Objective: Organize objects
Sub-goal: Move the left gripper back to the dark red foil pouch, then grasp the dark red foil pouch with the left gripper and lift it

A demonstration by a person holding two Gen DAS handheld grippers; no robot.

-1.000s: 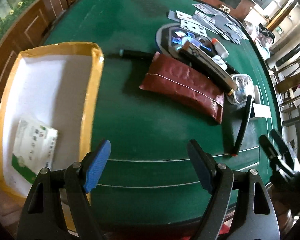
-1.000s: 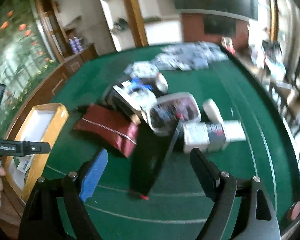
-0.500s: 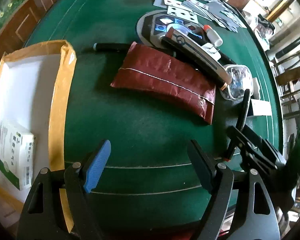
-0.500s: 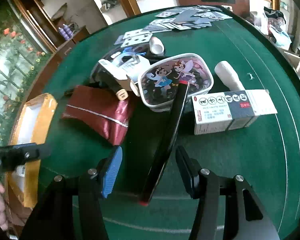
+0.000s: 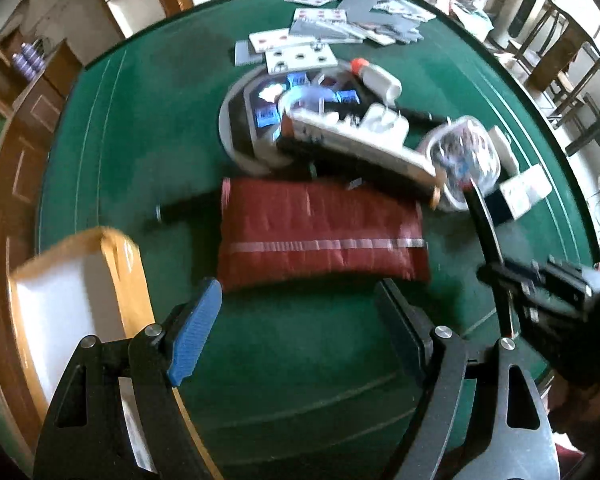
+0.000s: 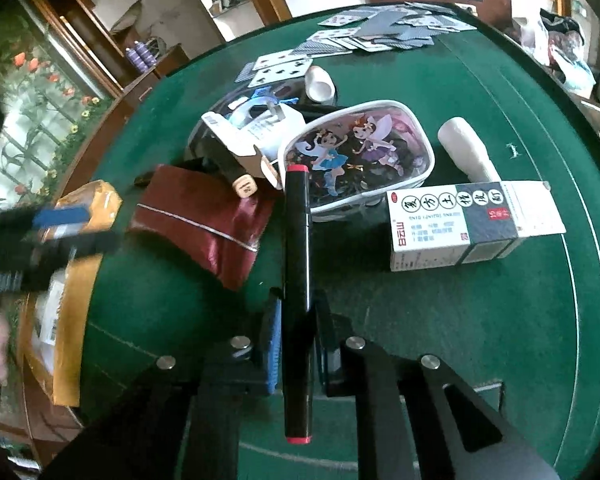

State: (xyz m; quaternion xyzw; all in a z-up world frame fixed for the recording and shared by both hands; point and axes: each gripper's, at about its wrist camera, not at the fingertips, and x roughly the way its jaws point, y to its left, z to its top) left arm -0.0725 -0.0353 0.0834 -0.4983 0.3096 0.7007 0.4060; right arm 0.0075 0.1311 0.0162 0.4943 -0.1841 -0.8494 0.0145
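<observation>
Long black marker pen (image 6: 297,300) with a red cap at each end, slim and glossy, clamped near its middle between the two fingers of the right gripper (image 6: 296,344), jaws drawn in close against its barrel. Far end of the pen resting against a clear zip pouch (image 6: 360,152) printed with cartoon fairies; near end reaching back past the fingers over the green felt table (image 6: 480,320).

Left gripper (image 5: 300,332) spread wide, holding nothing, hovering over bare felt just in front of a dark red foil pouch (image 5: 320,236). Left of it, an open cardboard box (image 5: 118,276) with yellow-brown flaps and a white inside, sitting at the table's left edge.

Right of the pen, a white and dark medicine carton (image 6: 472,224) lying flat, a white bottle (image 6: 466,150) behind it. Behind the red pouch, a crowded heap: a round grey disc (image 5: 240,136), a long white-and-black package (image 5: 360,152), much of it blurred. Open green felt in front of both tools and along the curved right rim.

Playing cards (image 6: 364,36) scattered at the far side. Wooden cabinets and shelves behind, a window with flowers to the left, wooden chairs on the right.
</observation>
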